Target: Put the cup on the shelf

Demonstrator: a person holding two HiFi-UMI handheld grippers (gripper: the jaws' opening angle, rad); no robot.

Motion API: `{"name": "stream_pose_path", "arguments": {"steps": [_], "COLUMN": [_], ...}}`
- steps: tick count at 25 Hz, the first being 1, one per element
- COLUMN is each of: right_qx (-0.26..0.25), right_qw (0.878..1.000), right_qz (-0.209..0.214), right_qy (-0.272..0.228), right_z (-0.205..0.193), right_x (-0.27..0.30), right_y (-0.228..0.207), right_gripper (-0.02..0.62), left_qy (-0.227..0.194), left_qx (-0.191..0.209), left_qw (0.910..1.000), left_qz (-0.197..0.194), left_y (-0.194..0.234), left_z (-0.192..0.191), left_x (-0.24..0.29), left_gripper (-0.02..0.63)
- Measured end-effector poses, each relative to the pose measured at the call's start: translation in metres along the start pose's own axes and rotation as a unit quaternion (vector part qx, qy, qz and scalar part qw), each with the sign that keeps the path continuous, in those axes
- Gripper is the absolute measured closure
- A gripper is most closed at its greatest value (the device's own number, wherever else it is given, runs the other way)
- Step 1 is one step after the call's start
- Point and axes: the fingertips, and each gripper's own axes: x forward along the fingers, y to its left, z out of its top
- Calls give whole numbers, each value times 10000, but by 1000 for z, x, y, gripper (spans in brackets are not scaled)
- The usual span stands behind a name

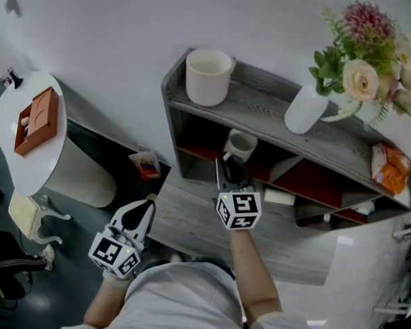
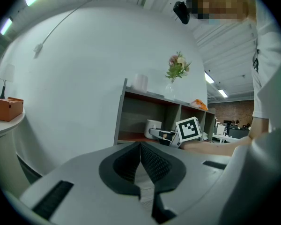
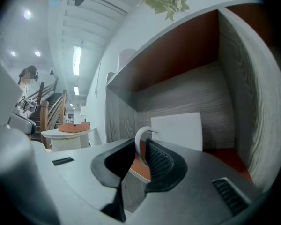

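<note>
While our left gripper (image 1: 145, 208) is hanging shut and empty at lower left, we are pinching the cup (image 1: 241, 144) by its handle with our right gripper (image 1: 227, 162), the cup standing upright just beyond those fingers inside the shelf (image 1: 260, 112) compartment at mid-frame.

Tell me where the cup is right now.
In the head view the cup is in the left compartment of the shelf, directly under the white pot on top. The right gripper is closed on its handle.
</note>
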Motion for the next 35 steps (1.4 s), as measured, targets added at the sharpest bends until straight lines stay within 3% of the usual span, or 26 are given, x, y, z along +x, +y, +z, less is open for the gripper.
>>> {"name": "stream_pose_path", "arguments": {"steps": [7,16,30,35], "right_qx": [48,149,400,521], "right_qw": [9996,9981,9968,9955], "right_qz": [-259,-589,-661,-709], "right_qy": [135,-32,-187,-344], "right_z": [-3,4,14,21], "right_x": [-1,-17,-83,-119], "right_y": [-15,-26,-18,-13], "right_gripper": [478,459,462,496], "left_qy": [-15,-20,-64,-66], "left_qx": [25,62,119,155], "left_qw": [10000,9999,9974,9943], "left_qz": [-51,-152,-711,-1050], "left_y": [-1,-5,-29,-47], "left_z": [2,2,8,9], "left_x": [3,2,19,32], "left_gripper": [589,589,589,589]}}
